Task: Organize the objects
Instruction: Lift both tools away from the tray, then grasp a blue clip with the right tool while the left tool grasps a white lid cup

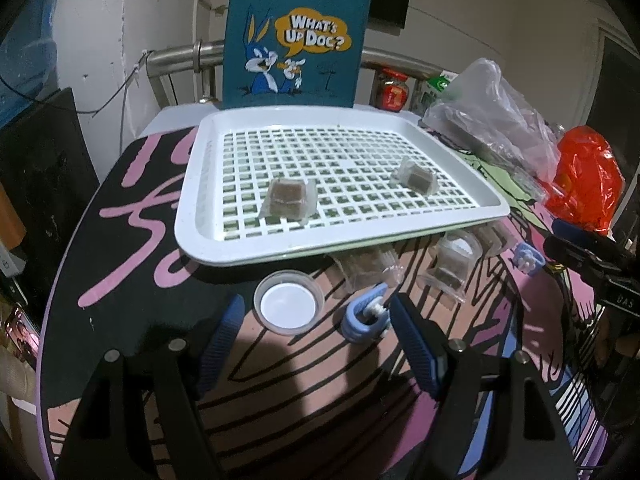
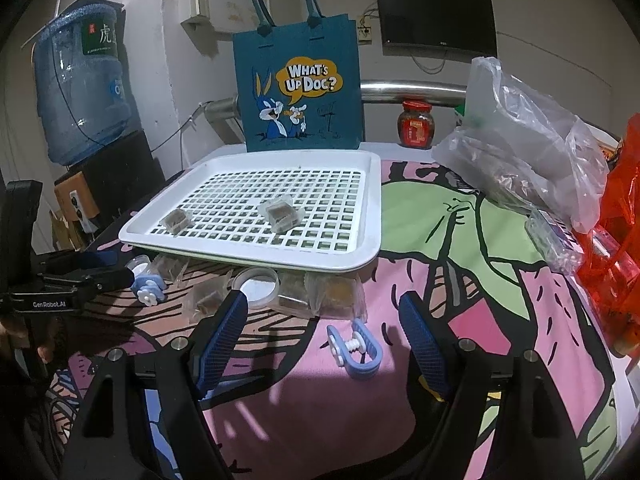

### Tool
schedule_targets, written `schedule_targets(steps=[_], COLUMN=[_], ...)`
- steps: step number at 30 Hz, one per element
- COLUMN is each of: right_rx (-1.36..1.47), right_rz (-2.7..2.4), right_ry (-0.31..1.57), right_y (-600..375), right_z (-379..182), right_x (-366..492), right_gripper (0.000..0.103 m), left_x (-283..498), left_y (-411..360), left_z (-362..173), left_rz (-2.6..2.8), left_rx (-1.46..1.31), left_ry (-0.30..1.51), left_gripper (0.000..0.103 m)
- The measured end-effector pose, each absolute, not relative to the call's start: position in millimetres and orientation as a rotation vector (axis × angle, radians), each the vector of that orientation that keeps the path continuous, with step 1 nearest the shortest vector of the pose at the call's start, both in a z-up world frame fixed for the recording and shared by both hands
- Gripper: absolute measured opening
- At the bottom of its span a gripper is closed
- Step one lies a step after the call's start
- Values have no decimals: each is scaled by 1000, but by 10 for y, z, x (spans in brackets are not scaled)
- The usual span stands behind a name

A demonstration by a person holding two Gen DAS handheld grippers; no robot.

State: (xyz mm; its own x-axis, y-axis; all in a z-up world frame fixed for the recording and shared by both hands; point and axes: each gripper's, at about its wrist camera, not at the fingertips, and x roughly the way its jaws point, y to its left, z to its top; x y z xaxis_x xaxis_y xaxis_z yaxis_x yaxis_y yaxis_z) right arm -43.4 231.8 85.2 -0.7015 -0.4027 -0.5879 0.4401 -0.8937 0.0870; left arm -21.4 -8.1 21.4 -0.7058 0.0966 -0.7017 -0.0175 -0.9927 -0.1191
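We see both grippers, left [image 1: 316,332] and right [image 2: 324,320], released; packets [image 2: 320,292] at twelve o'clock lie half hidden under the tray [image 2: 372,216].

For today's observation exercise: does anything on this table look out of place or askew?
Yes. Only two clear-wrapped brown cubes lie on the white slotted plastic tray; several more wrapped cubes sit partly under its front edge.

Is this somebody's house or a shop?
Probably a room in someone's home: a wall-mounted TV, a big water jug, and a cartoon tote bag behind a white tray on a table.
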Motion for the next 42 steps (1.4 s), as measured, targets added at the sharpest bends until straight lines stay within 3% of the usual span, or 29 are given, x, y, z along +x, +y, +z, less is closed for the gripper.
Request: schedule_targets(steps=[19,24,27,34,40,42], right_rx=[998,1049,1073,1082,1113,1121], right_rz=[-2499,-2475,-2464,-2453,-2435,-2425], right_ry=[71,63,55,60,80,76], right_y=[2337,2336,2340,2320,2282,2282], right_z=[725,679,658,643,605,595], right_x=[-473,-526,-550,-545,-570,-579], right_gripper=[77,64,59,54,37,23], left_x=[-276,-292,-259,-314,-369,-380], left_y=[-217,-229,-249,-326,-249,-203], left_z=[129,126,162,150,95,91], left_rz=[2843,2838,2856,2878,2844,2847], left_rx=[-1271,-1264,-1226,-1252,-1308,-1319], left_ry=[-257,-277,-291,-305,-248,-208], left_gripper=[71,67,54,54,54,54])
